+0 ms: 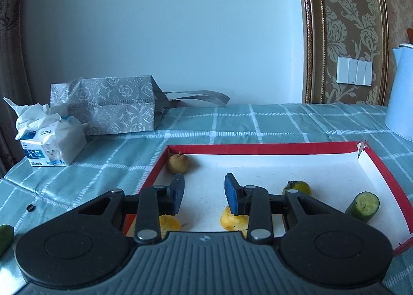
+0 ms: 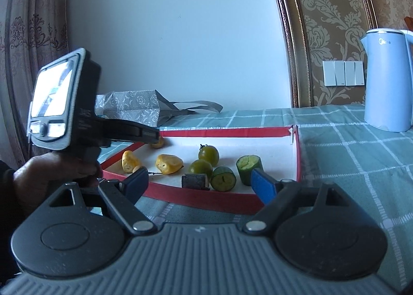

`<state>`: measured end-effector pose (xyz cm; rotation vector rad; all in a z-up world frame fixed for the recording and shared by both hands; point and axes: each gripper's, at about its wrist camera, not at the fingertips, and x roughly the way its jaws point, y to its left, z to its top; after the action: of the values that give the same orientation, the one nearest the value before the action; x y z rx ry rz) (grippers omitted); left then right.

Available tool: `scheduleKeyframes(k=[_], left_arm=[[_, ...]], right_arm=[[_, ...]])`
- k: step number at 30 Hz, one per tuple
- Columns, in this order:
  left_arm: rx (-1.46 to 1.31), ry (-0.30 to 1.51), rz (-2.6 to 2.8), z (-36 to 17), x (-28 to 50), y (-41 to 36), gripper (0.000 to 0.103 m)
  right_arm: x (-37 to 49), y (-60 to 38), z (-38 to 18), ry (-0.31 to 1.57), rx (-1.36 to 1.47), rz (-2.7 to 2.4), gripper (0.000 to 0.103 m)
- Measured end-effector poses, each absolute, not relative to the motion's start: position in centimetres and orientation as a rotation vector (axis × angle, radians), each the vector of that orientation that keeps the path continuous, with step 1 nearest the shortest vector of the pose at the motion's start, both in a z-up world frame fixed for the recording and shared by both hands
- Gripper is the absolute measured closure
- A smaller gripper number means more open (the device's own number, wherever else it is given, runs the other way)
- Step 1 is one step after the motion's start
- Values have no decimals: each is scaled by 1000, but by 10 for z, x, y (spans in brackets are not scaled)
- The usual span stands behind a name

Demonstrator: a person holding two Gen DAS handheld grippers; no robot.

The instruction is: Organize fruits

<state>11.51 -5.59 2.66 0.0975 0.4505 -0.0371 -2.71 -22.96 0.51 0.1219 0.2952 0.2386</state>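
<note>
The left gripper (image 1: 204,193) is hovering over the near-left part of the red-rimmed tray (image 1: 258,148), its blue pads parted by a moderate gap and gripping nothing. Two yellow fruit pieces (image 2: 169,164) are lying on the white tray floor just below and behind those pads, partly hidden by the gripper body in the left wrist view. A small brownish round fruit (image 1: 177,163) is sitting in the far-left corner of the tray.

The right gripper (image 2: 200,182) is sitting outside the tray, just past its near wall, jaws spread wide and empty. Beyond the gap between its pads, two green tomatoes (image 2: 208,155) are resting mid-tray, one behind the other. Two cucumber chunks (image 2: 223,179) are standing on end just right of them, close together near the near wall. A short dark block (image 2: 195,181) is lying just left of the nearer chunk; what it is cannot be told.

The tray is resting on a green checked tablecloth (image 2: 348,166). A tissue pack (image 1: 49,142) and a patterned grey gift bag (image 1: 111,106) are standing at far left, a pale blue kettle (image 2: 387,78) at far right. Another green piece (image 1: 5,237) is showing on the cloth at the left edge of the left wrist view, outside the tray.
</note>
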Motion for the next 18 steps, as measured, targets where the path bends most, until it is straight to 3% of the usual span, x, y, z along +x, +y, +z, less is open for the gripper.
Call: scheduleKeyframes(k=[5,6,9,10,18], left_arm=[[102,450,-46,23,121,-59,69],[107,442,-38,23,120,-59,64],[100,411,-21,23,119,-59,25],[93,402,-24,23,118,-58,22],[34,397,-45,36,110,-41,22]], right_arm=[[-26,-229,5,295,118,239,18],[-26,-228,5,293,116,239,18],[-27,-228,5,292,113,238,18],[-26,-228,5,292,111,237,18],[-26,-230,5,283,104,227,18]])
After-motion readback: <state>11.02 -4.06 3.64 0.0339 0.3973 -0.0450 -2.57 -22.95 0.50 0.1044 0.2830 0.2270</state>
